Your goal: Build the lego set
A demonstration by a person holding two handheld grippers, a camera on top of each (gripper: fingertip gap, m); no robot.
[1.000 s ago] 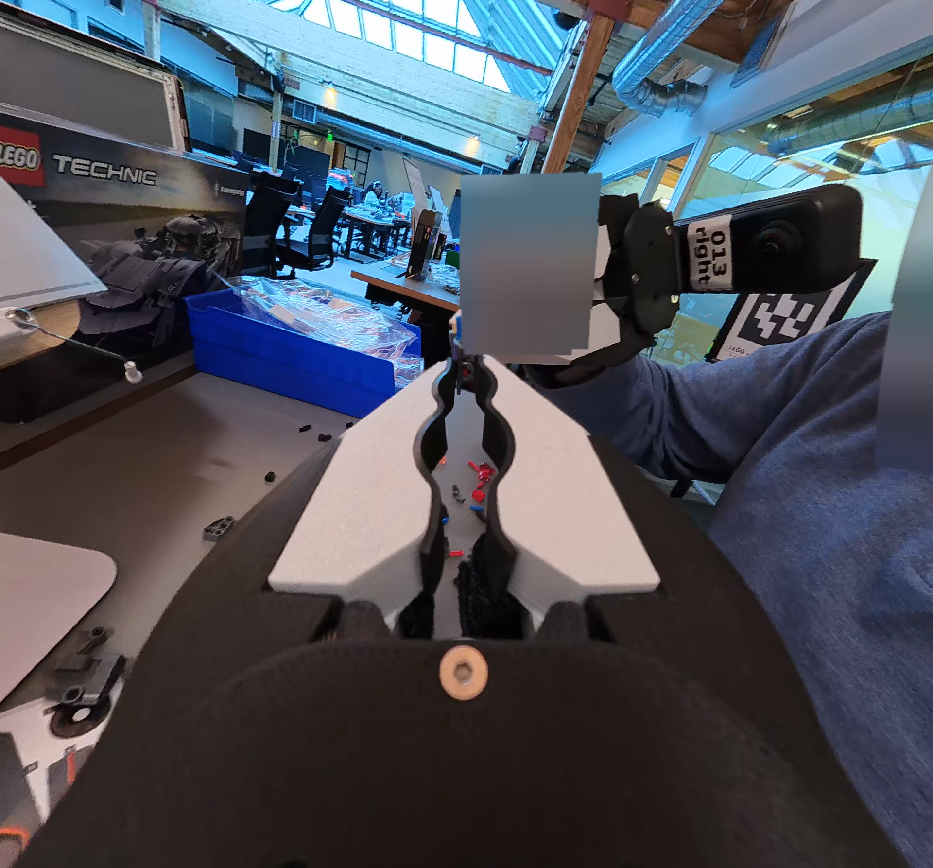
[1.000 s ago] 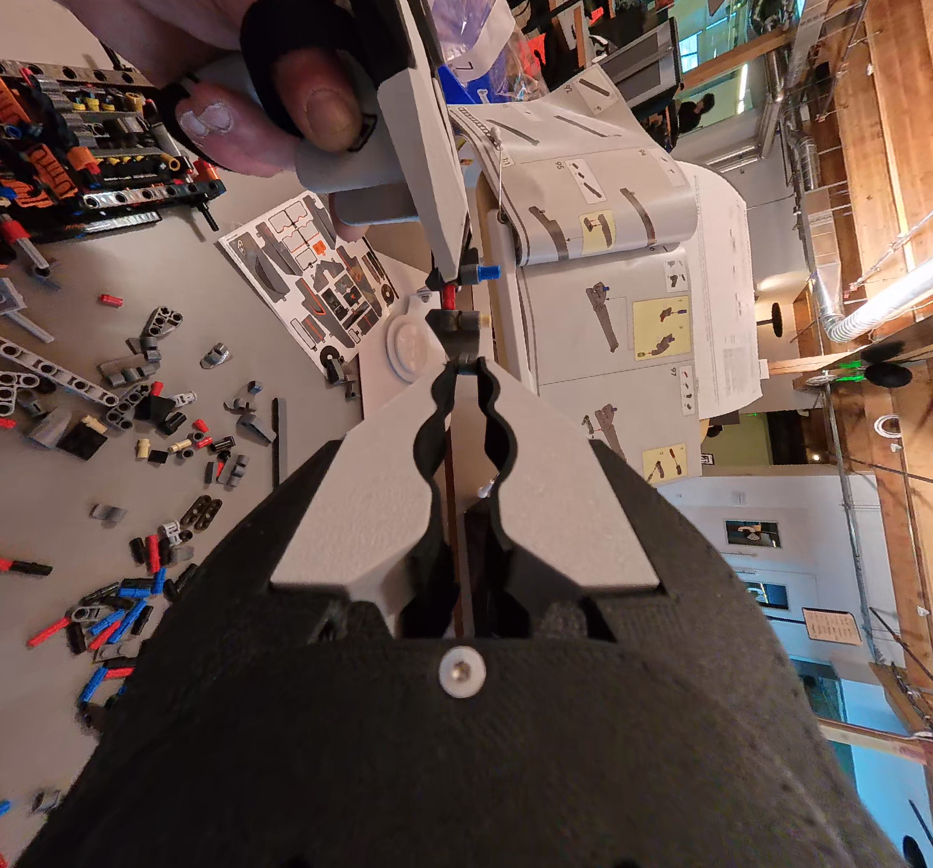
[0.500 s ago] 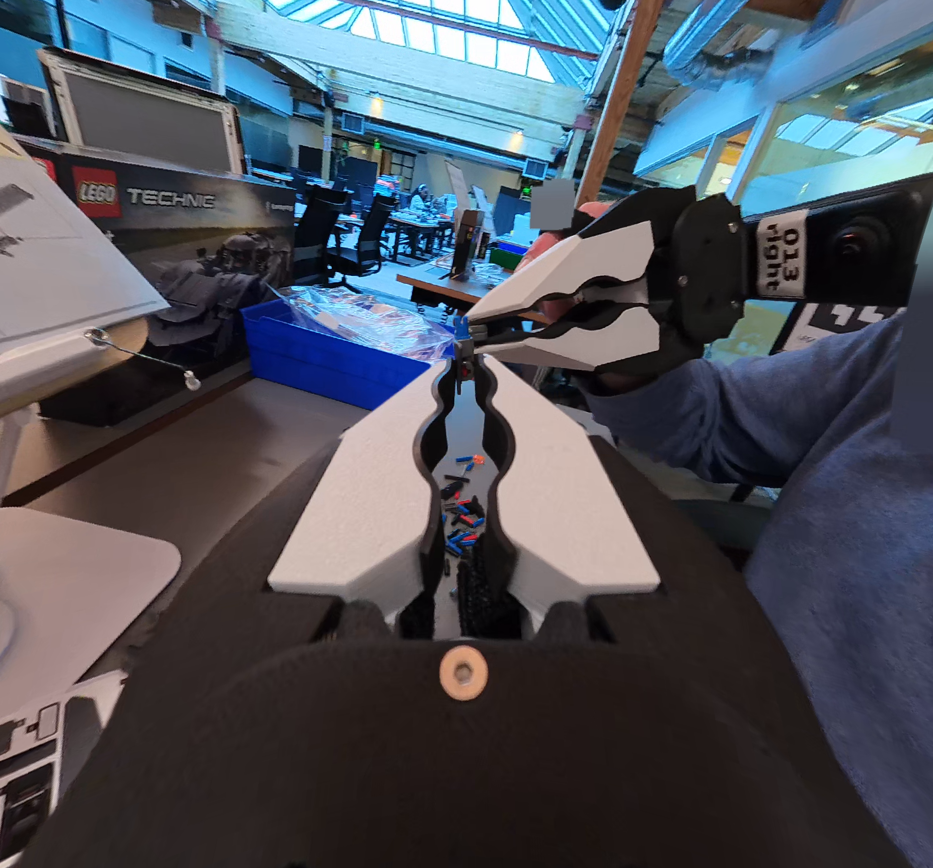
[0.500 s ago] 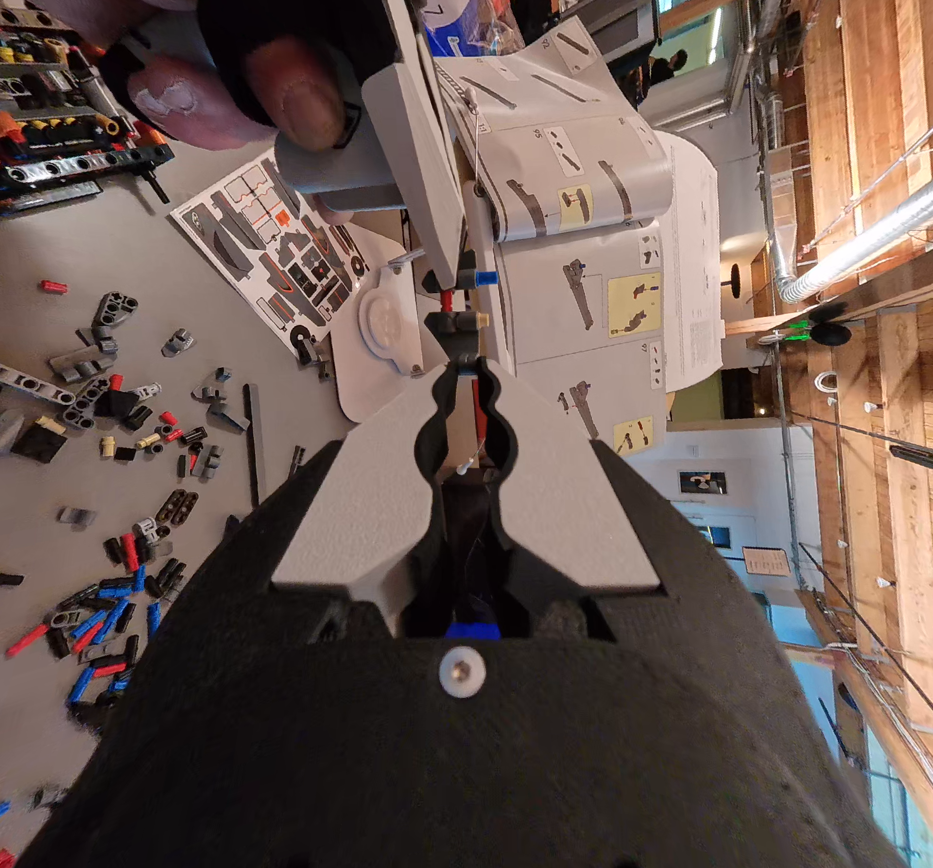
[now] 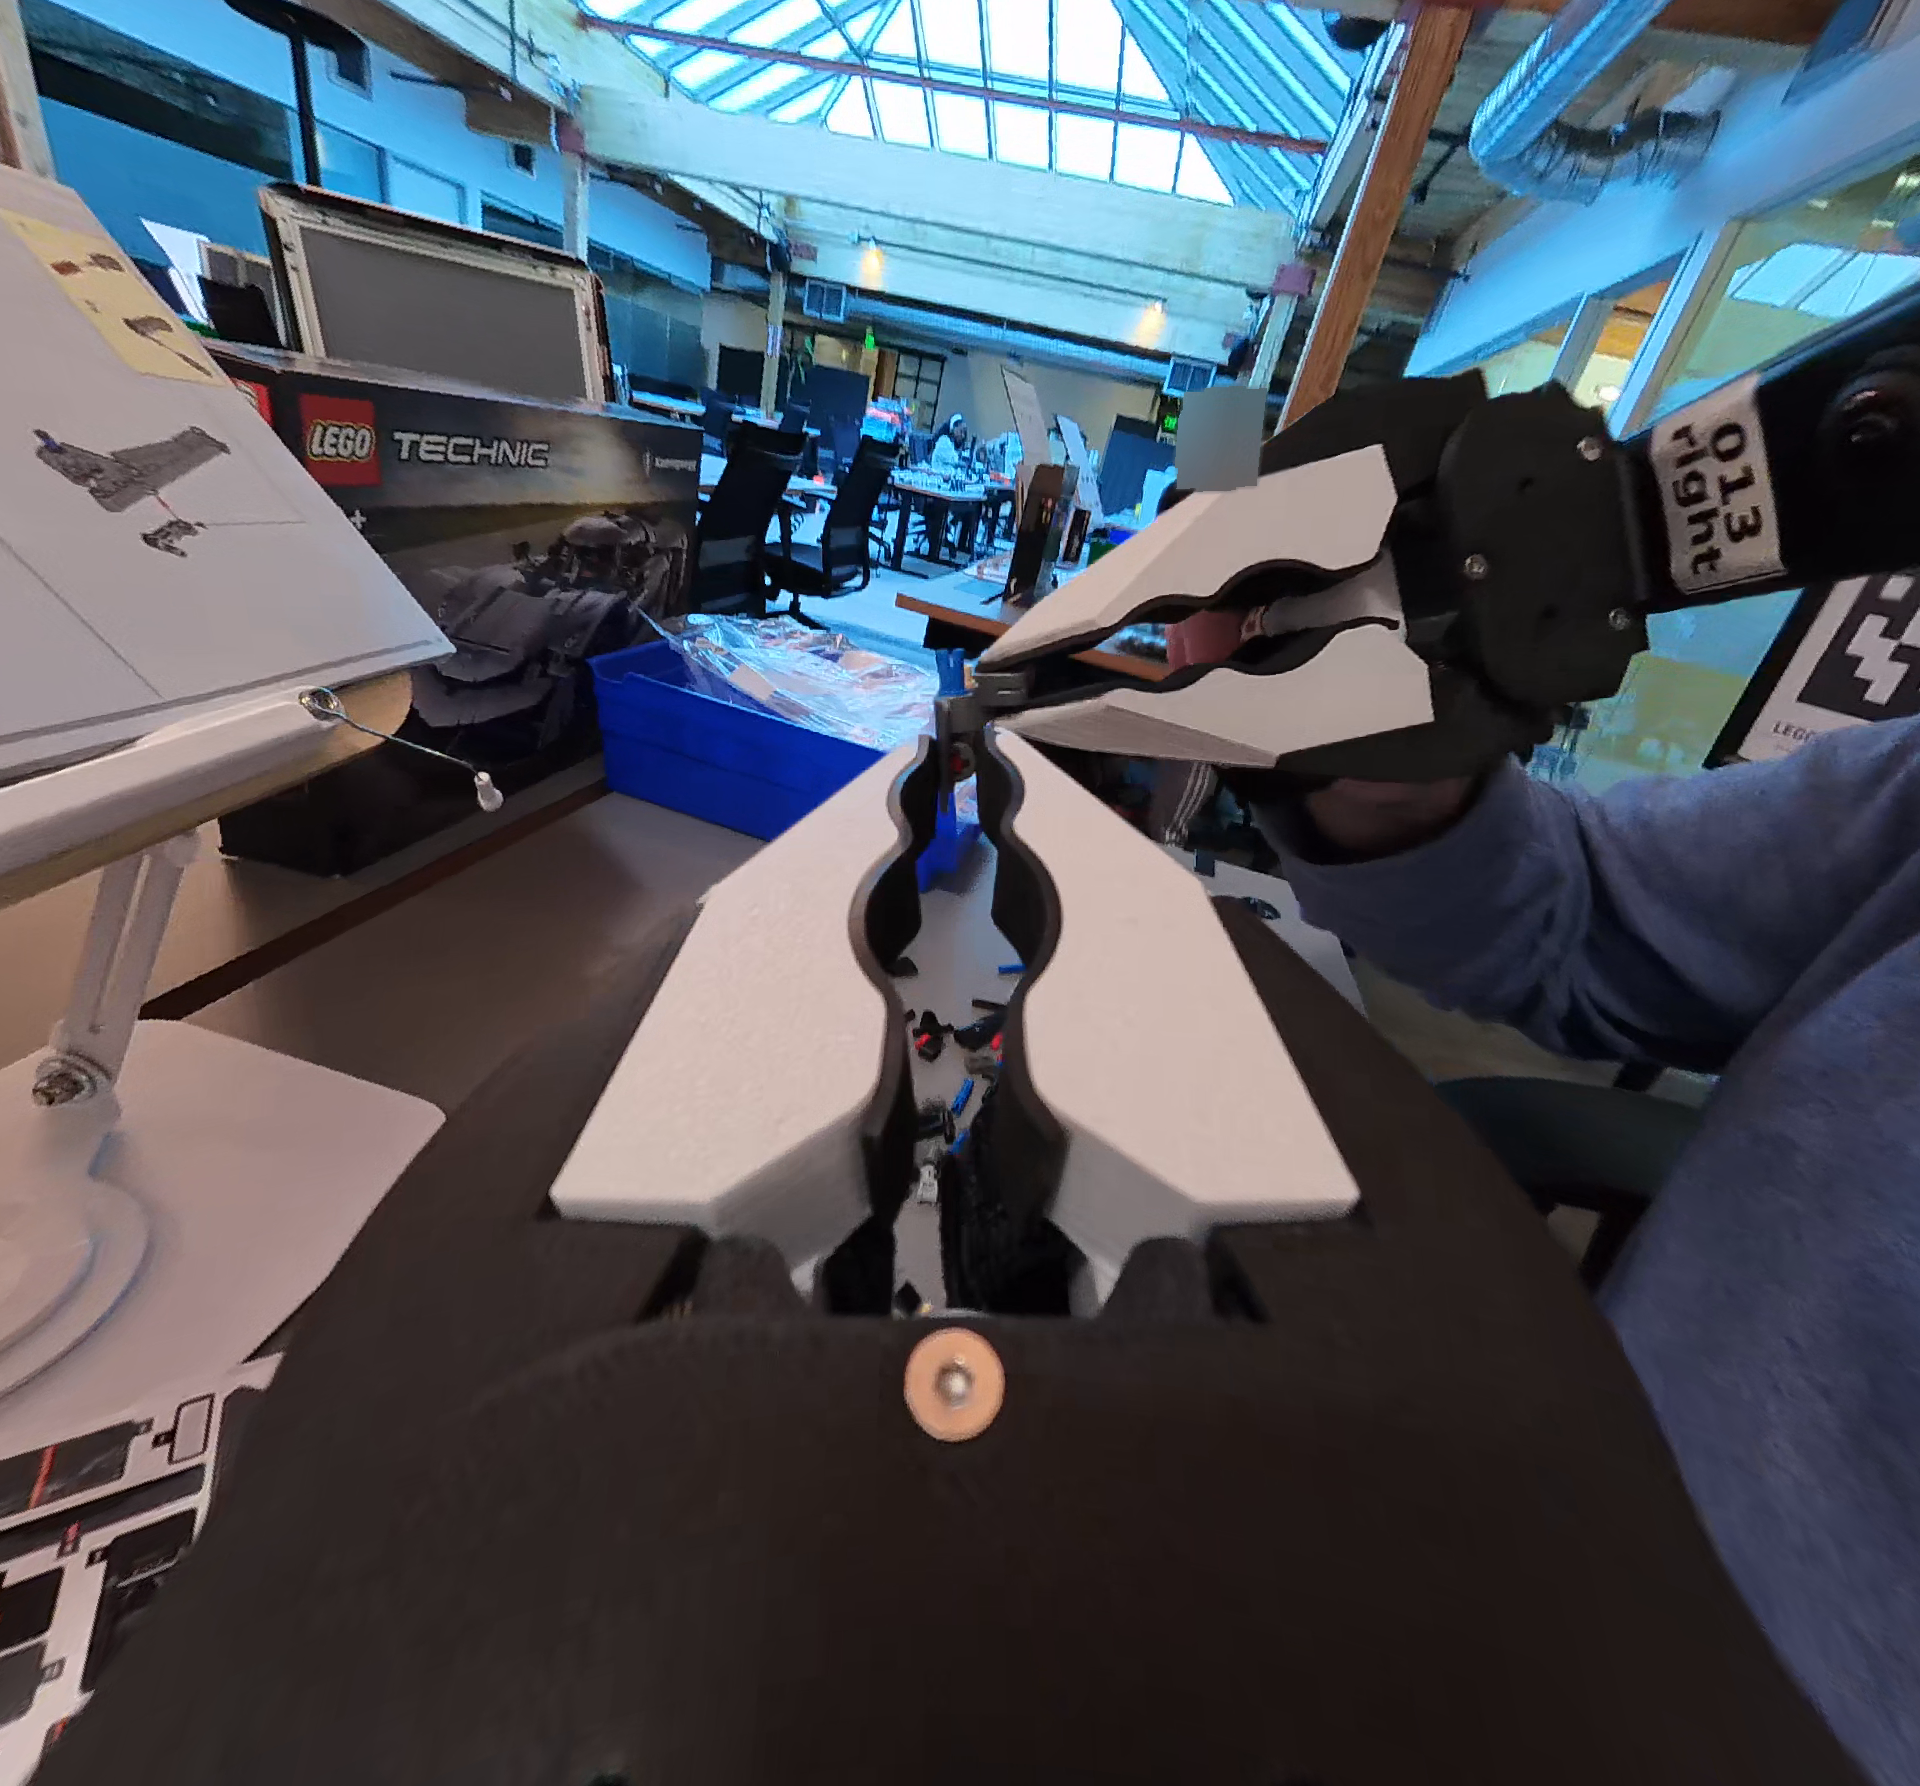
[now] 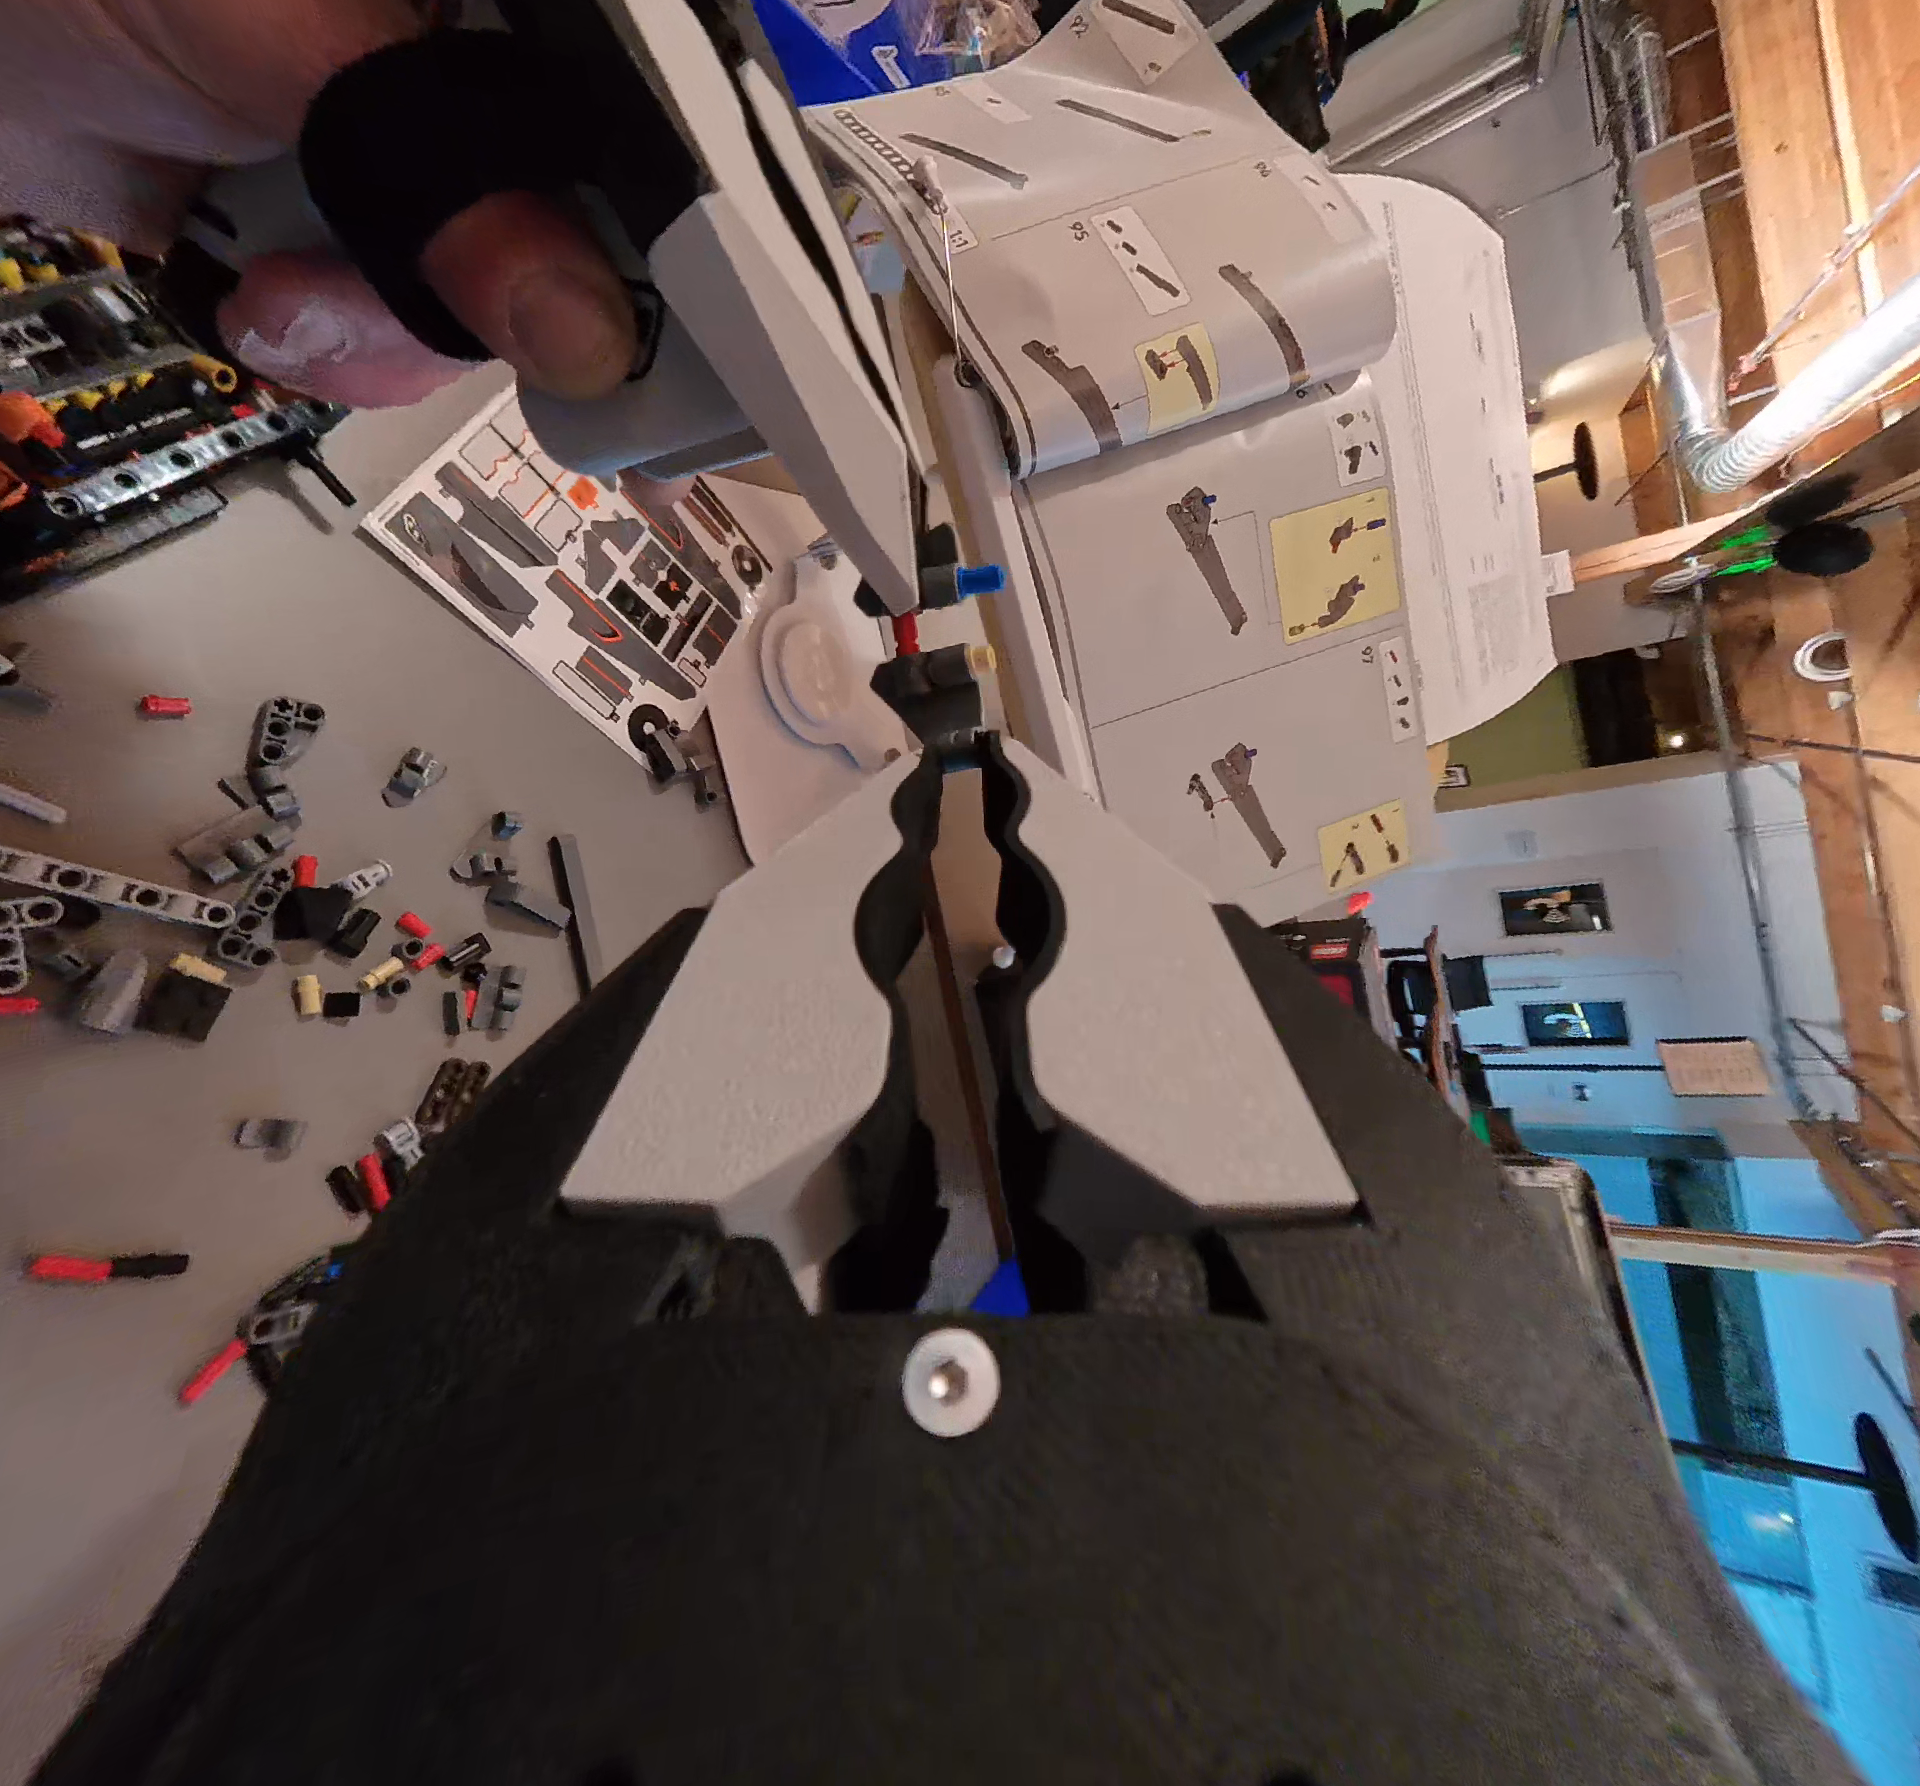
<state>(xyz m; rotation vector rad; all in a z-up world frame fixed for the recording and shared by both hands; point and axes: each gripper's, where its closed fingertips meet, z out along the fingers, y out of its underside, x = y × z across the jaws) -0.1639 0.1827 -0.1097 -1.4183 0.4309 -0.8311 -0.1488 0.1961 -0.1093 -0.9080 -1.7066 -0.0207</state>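
Small dark lego assembly (image 6: 928, 640) with a red axle and blue pin held in mid-air above the tabletop (image 6: 312, 614), pinched at one end by the closed left hand-held gripper (image 5: 961, 749) and at the other by the closed right hand-held gripper (image 6: 961, 749), tips meeting at right angles.

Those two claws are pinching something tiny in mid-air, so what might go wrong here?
The small grey Lego assembly is gripped only at the very tips of the left claw and right claw, so it may slip and drop among the loose pieces. Its thin red axle might pull out or jam if the claws are misaligned.
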